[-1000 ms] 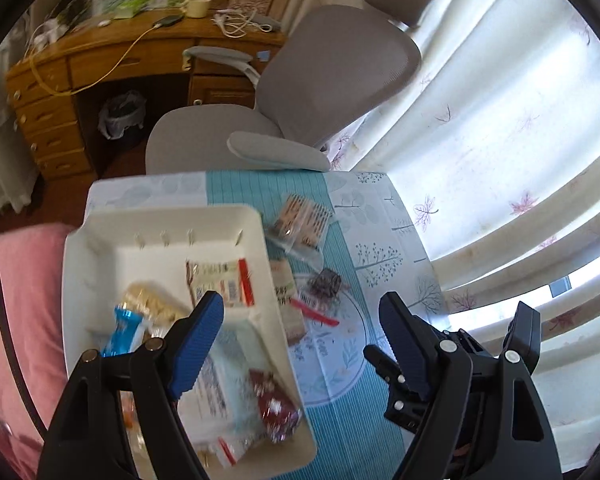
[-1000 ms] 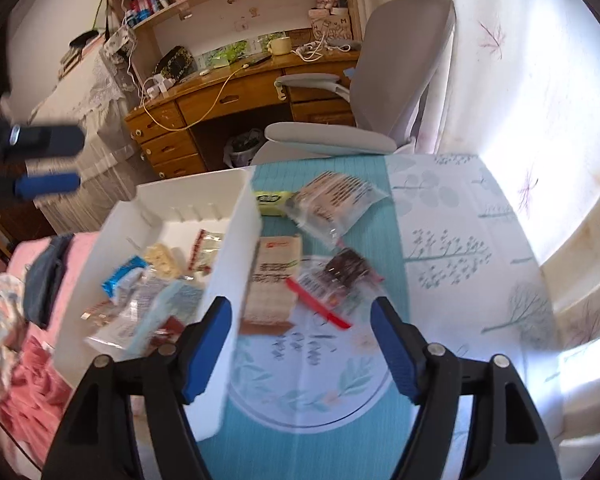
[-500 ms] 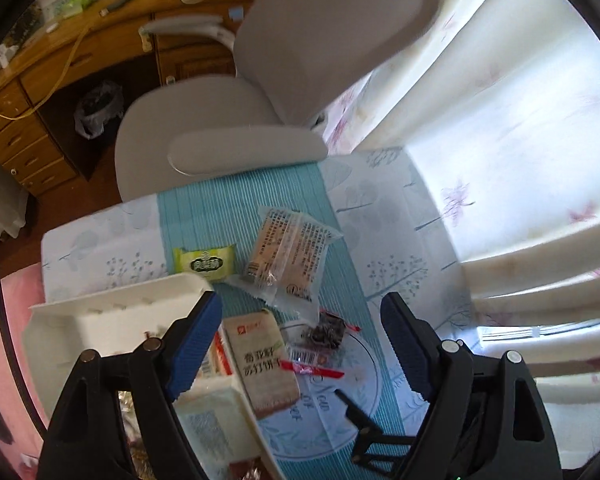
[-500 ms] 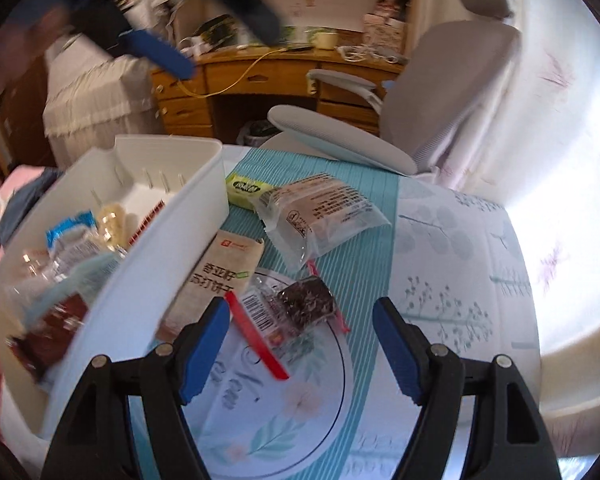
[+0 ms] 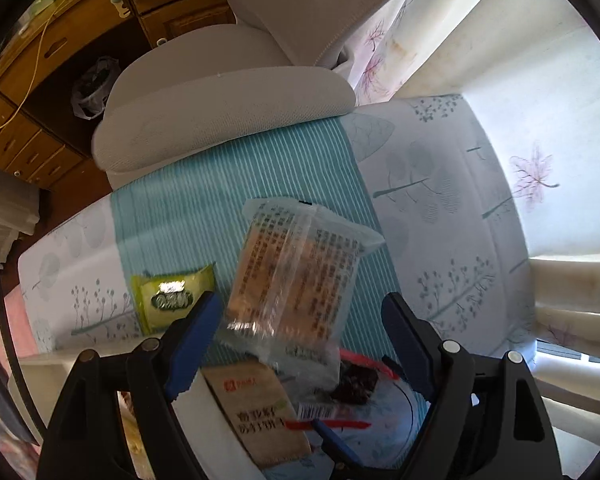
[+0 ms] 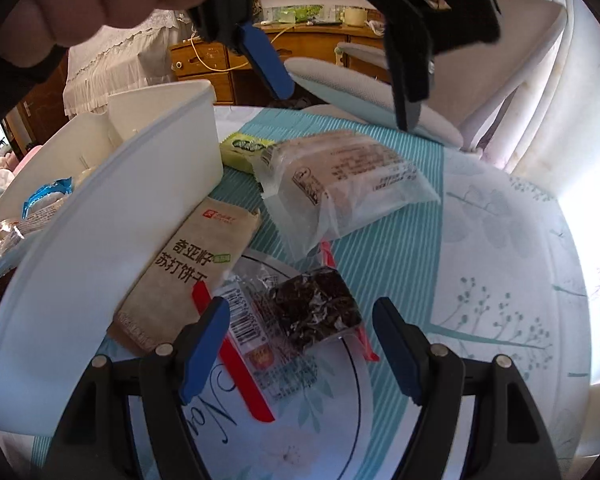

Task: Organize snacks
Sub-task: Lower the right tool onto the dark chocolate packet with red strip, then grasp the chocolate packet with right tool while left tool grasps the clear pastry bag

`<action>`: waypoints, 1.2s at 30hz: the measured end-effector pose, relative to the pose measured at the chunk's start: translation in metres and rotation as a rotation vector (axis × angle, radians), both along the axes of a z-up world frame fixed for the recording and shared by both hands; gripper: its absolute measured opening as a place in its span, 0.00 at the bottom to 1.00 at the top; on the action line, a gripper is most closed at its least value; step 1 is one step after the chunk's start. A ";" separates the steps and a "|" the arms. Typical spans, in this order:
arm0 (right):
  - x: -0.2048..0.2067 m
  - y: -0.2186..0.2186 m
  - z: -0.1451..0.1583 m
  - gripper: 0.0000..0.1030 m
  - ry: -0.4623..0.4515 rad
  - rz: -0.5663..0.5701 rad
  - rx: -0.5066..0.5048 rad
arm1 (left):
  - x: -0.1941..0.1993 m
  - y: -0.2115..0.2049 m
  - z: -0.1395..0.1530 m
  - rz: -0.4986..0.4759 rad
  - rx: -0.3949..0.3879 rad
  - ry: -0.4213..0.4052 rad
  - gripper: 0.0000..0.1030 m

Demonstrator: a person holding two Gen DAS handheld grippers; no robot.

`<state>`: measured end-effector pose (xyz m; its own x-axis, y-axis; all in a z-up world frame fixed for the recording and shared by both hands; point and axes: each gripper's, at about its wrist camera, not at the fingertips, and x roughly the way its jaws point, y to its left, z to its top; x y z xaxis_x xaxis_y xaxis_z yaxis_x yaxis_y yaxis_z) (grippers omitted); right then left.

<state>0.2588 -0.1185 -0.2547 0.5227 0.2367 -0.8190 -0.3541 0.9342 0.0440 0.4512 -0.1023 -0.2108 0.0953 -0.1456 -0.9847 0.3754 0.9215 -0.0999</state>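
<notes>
Daylight floods in from the curtain [image 5: 540,92] on my right, blown out white there. Left side dim. Heavy fisheye bending, black corners. Near snack packets slightly motion-blurred, glare on wrappers.

"奇亚籽 苏打饼干" on brown packet [image 6: 192,264]

The table [image 6: 500,248] wears a teal-striped, leaf-printed cloth; the bin [image 6: 100,248] is white, one packet [image 6: 242,150] green, another [image 6: 188,264] tan.
</notes>
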 end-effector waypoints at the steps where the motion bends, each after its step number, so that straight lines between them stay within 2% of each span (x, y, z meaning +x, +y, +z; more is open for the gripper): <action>1: 0.001 -0.001 -0.003 0.72 0.008 -0.005 0.000 | 0.003 -0.003 -0.005 0.002 0.002 0.006 0.79; 6: 0.004 -0.005 -0.008 0.71 0.000 -0.004 0.004 | 0.013 -0.016 -0.016 -0.012 0.043 -0.004 0.79; 9: 0.005 -0.006 -0.009 0.66 -0.012 0.004 -0.007 | 0.016 -0.021 -0.027 -0.021 0.110 -0.003 0.79; 11: 0.006 -0.007 -0.009 0.54 -0.018 0.010 -0.024 | 0.019 -0.023 -0.035 -0.009 0.154 0.000 0.79; 13: 0.006 -0.008 -0.008 0.51 -0.020 0.028 -0.030 | 0.020 -0.023 -0.040 -0.002 0.166 0.011 0.79; 19: 0.001 -0.016 -0.007 0.42 -0.010 0.081 -0.030 | 0.020 -0.021 -0.046 0.010 0.159 0.013 0.79; 21: -0.002 -0.017 -0.006 0.41 -0.002 0.094 -0.034 | 0.018 -0.021 -0.047 0.017 0.144 0.013 0.72; 27: -0.027 -0.021 -0.005 0.41 0.017 0.119 -0.072 | 0.012 -0.017 -0.044 0.059 0.117 0.017 0.67; 30: -0.036 -0.020 -0.001 0.40 0.048 0.130 -0.095 | 0.003 -0.010 -0.033 0.082 0.066 0.032 0.67; 36: -0.061 -0.022 0.002 0.40 0.130 0.091 -0.107 | -0.024 0.000 0.014 0.076 -0.017 -0.024 0.67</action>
<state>0.1979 -0.1410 -0.2531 0.3918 0.1855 -0.9011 -0.4349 0.9005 -0.0037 0.4274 -0.1028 -0.1970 0.1307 -0.1540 -0.9794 0.3067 0.9457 -0.1078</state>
